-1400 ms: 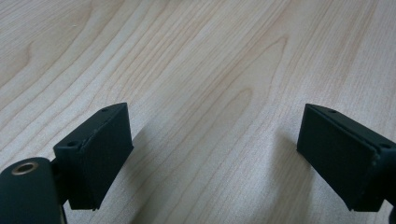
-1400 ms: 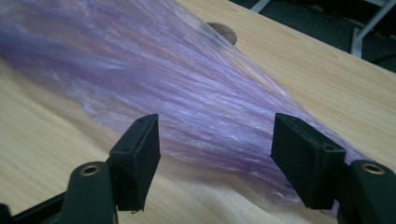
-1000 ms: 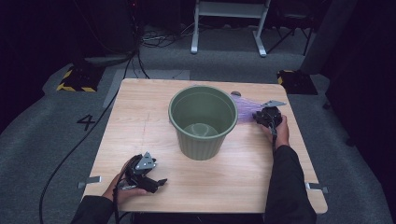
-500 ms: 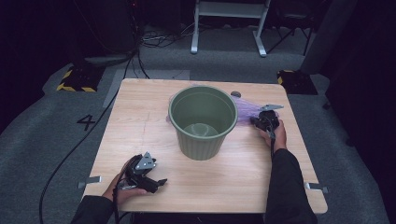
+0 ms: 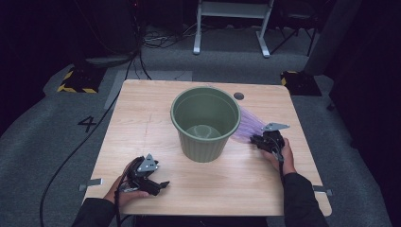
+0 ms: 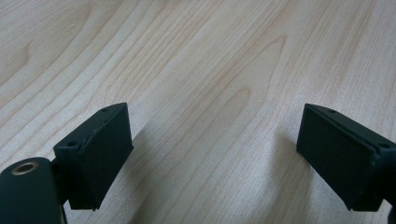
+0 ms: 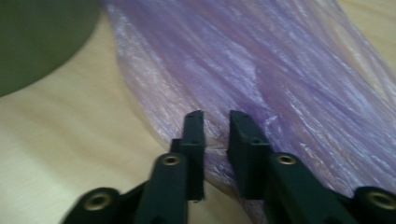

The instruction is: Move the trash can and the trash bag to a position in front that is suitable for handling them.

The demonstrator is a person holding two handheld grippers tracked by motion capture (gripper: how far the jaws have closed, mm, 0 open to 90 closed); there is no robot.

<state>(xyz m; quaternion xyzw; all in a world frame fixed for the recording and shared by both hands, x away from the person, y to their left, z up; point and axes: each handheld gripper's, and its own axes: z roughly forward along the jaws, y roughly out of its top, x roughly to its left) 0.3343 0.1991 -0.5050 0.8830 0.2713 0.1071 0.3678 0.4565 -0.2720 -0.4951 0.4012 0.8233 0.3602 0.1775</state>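
A green plastic bucket (image 5: 205, 123) stands upright in the middle of the wooden table (image 5: 137, 118). A thin purple plastic bag (image 5: 247, 127) lies stretched from behind the bucket's right side toward my right gripper (image 5: 258, 141). In the right gripper view the bag (image 7: 261, 60) spreads ahead, with the bucket (image 7: 42, 42) at the upper left. My right gripper (image 7: 215, 122) has just been opening: a narrow gap shows between its jaws, with a fold of the bag's edge in it. My left gripper (image 5: 160, 186) rests near the front left, wide open (image 6: 215, 154) over bare wood.
A small dark round hole (image 5: 239, 96) sits in the tabletop behind the bucket. Cables trail over the grey floor to the left, by a marked "4" (image 5: 88, 124). A white stand (image 5: 231, 23) is beyond the table's far edge.
My right gripper has moved toward the near side of the table, and the purple bag has stretched out with it from behind the bucket. The left gripper has stayed where it was.
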